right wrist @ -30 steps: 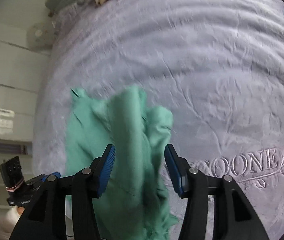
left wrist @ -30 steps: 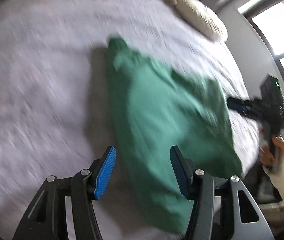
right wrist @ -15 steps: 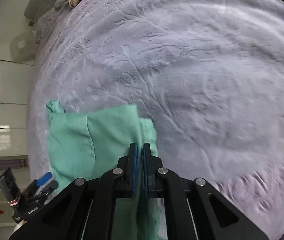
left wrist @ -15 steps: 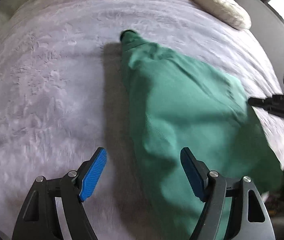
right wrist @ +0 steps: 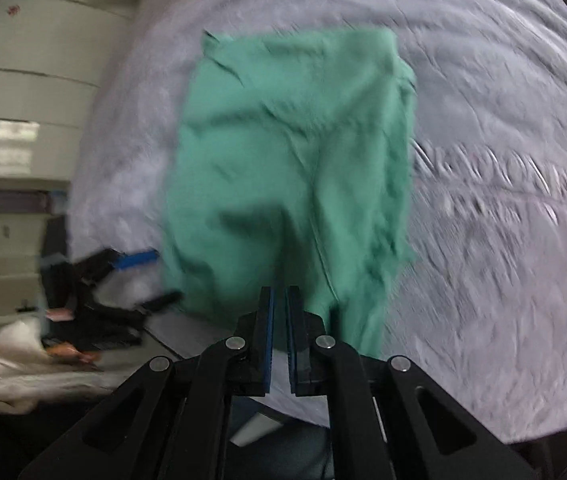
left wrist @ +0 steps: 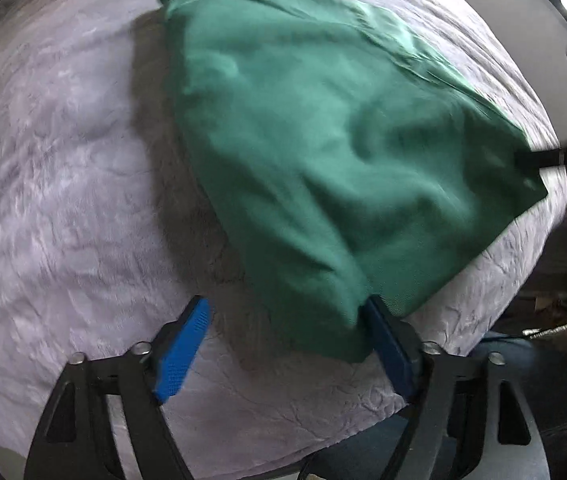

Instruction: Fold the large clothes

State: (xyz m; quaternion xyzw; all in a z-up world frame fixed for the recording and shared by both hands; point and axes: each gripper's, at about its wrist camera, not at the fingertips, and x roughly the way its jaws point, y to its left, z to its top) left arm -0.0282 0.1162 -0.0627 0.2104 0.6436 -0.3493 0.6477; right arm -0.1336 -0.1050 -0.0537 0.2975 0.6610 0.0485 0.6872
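Lifted green garment (right wrist: 291, 168); right fingers (right wrist: 269, 312) pinch hem

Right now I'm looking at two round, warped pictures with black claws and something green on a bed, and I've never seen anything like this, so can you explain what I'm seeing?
Each picture comes from a fisheye camera mounted on a hand-held gripper, looking forward along its two blue-padded fingers; that lens causes the round warping. A person holds one gripper in each hand; there is no robot arm.

The left-hand camera shows the left gripper open, its fingers spread at the near corner of a green garment, which lies on a pale quilted bedspread.

The right-hand camera shows the right gripper shut on the garment's near edge, so that side is pinched. The left gripper appears blurred at that picture's left.

The garment already looks folded over, though motion blur hides detail.
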